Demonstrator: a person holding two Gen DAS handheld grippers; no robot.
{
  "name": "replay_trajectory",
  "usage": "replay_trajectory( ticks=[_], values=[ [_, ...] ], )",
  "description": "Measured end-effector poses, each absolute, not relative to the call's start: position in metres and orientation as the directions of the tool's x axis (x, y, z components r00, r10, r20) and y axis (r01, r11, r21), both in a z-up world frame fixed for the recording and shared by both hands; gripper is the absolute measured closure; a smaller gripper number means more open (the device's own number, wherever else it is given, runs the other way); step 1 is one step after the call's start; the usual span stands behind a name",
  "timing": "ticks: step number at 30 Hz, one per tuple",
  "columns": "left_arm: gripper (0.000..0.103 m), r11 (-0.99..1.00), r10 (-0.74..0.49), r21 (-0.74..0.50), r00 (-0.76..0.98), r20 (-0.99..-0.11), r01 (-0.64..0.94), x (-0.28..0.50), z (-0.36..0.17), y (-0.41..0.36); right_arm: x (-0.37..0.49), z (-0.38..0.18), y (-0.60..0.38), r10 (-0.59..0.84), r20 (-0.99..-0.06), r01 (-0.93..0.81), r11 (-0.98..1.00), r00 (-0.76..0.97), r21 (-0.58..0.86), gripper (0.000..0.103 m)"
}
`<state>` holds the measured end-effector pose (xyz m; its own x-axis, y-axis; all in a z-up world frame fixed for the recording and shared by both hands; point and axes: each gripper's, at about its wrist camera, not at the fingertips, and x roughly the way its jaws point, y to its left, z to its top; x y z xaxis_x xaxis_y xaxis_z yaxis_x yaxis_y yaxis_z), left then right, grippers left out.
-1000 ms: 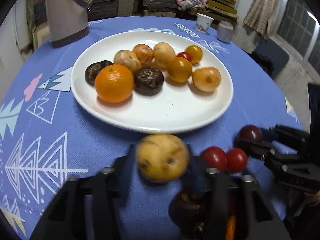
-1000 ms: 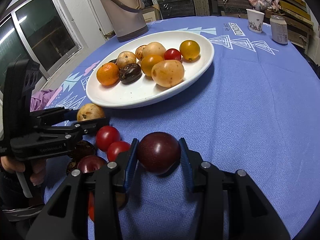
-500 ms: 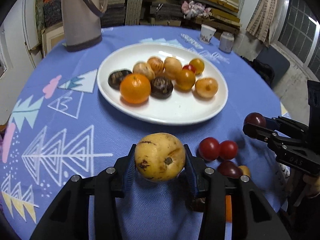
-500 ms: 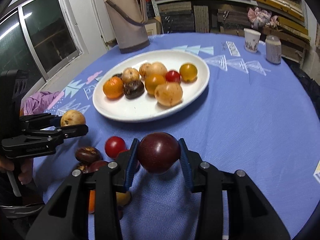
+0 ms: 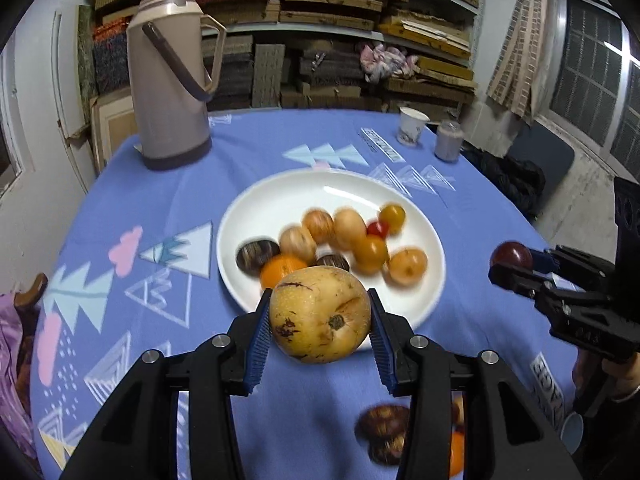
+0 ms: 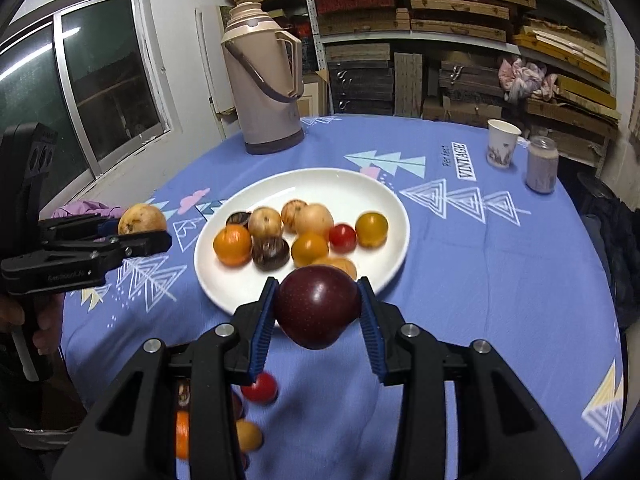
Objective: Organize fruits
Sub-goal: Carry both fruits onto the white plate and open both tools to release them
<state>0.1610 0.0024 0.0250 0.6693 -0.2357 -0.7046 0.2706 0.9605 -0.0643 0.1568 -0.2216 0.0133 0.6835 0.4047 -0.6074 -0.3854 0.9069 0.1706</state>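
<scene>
On the left, the left gripper [image 5: 319,326] is clamped on a yellow-brown fruit [image 5: 319,315] with dark blemishes, its blue ribbed pads pressing the fruit from both sides. The fruit is held in the air above the blue patterned tablecloth [image 5: 168,200], in front of the near rim of the white plate [image 5: 280,196]. In the right wrist view the same gripper [image 6: 154,236] shows from the side at the left edge, with the fruit [image 6: 141,219] at its tips and a hand [image 6: 24,320] on its handle.

The plate sits near the middle of the round table and holds a cluster of fruits: an orange [image 6: 232,245], two dark brown fruits, several pale tan ones, a small red one [image 6: 342,237] and some yellow-orange ones [image 6: 372,229]. Behind the plate to the left stands a beige thermos jug [image 6: 266,80].

More loose fruits lie on the cloth near the table's front edge, partly hidden under the grippers: a small red one [image 6: 260,387], dark brown ones [image 5: 384,424] and orange ones.

To the right, the right gripper [image 6: 319,312] is clamped on a dark red plum [image 6: 318,306], also held off the table in front of the plate's near rim. From the left wrist view this gripper [image 5: 516,266] appears at the right edge, with the plum [image 5: 511,255] at its tips. Far right on the cloth stand a paper cup [image 6: 502,143] and a can [image 6: 543,165], close together.
</scene>
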Motion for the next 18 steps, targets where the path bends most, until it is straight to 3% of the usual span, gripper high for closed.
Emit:
replay_trajectory(
  ticks=[8, 18],
  values=[
    [0.058, 0.975, -0.191, -0.058, 0.68, -0.708, 0.214, 0.225, 0.032, -0.004, 0.218, 0.029, -0.196, 0.432, -0.601, -0.412, 0.893, 0.673, 0.181, 0.064],
    [0.058, 0.982, -0.178, -0.099, 0.632, -0.754, 0.158, 0.287, -0.006, -0.006, 0.281, -0.007, -0.172, 0.441, -0.637, -0.374, 0.894, 0.632, 0.248, 0.064]
  ],
)
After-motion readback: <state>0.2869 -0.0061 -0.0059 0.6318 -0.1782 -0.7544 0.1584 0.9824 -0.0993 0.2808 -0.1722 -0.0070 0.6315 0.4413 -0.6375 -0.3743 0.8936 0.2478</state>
